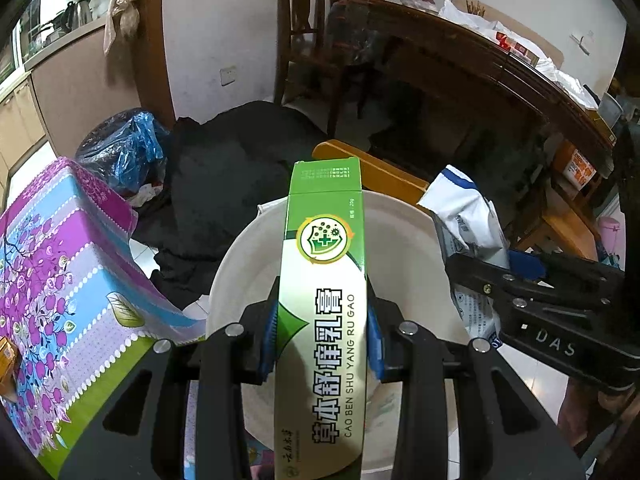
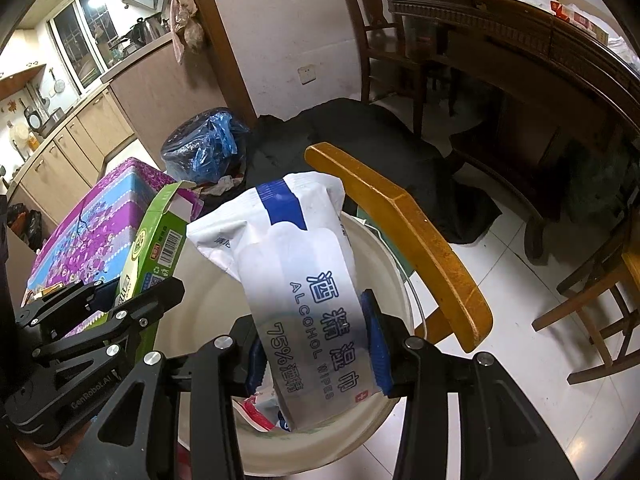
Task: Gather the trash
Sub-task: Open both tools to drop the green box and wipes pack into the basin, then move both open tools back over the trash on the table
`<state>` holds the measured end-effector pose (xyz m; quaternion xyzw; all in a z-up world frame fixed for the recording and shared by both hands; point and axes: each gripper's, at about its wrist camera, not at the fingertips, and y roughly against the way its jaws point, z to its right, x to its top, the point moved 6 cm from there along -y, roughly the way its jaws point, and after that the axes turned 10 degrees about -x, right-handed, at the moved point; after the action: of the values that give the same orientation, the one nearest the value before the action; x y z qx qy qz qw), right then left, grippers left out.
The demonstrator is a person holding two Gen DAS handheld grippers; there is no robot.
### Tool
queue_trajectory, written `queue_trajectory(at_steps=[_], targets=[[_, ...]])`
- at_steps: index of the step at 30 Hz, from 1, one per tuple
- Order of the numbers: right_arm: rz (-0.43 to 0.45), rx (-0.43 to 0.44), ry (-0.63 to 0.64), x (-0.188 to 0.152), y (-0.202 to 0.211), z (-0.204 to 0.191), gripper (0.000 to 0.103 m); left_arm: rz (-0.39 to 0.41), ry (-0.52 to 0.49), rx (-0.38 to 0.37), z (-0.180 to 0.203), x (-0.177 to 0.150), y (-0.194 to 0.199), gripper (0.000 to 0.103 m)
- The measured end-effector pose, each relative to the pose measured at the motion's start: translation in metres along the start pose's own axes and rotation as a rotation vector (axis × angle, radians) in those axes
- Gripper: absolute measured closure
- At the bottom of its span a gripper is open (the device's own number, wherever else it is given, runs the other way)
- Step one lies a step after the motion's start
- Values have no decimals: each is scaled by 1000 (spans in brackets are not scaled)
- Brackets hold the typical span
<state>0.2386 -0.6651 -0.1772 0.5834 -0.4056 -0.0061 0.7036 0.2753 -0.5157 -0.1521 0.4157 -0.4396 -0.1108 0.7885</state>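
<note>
Left wrist view: the left gripper [image 1: 322,330] is clenched on a green box [image 1: 324,280], its blue pads pressed against both long sides. The box runs lengthwise out past the fingertips, far end raised, and hangs over a white bucket [image 1: 232,276] just below. To the right, the right gripper [image 1: 496,276] grasps a white wipes pack [image 1: 464,216] over the bucket's right rim. A patterned box [image 1: 68,264] stands just left of the bucket. Beyond it lie a blue bag [image 1: 128,148] and dark cloth [image 1: 224,168]; a yellow chair back [image 1: 372,168] rises behind the far rim.

Right wrist view: the right gripper [image 2: 316,344] is clamped on the wipes pack [image 2: 300,280], pads on both edges, the pack slanting up and away over the bucket [image 2: 396,280]. Something red and white, hard to identify, lies in the bucket under the pack. At left, the left gripper [image 2: 132,292] holds the green box [image 2: 156,248] above the near-left rim, beside the patterned box [image 2: 92,224]. The chair back [image 2: 400,224] curves along the right.
</note>
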Motion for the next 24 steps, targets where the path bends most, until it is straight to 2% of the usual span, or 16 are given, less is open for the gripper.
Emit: queue_trajectory(at_steps=[3, 5, 7, 24], targets=[[-13, 4, 1, -3, -3, 0, 58, -11, -12, 3, 2, -2, -3, 66], [-11, 4, -4, -4, -4, 2, 51, -12, -4, 7, 1, -3, -3, 52], [-6, 6, -15, -3, -3, 4, 49, -10, 5, 12, -1, -3, -3, 47], [26, 16, -28, -6, 11, 14, 48, 5, 3, 26, -2, -5, 10, 47]])
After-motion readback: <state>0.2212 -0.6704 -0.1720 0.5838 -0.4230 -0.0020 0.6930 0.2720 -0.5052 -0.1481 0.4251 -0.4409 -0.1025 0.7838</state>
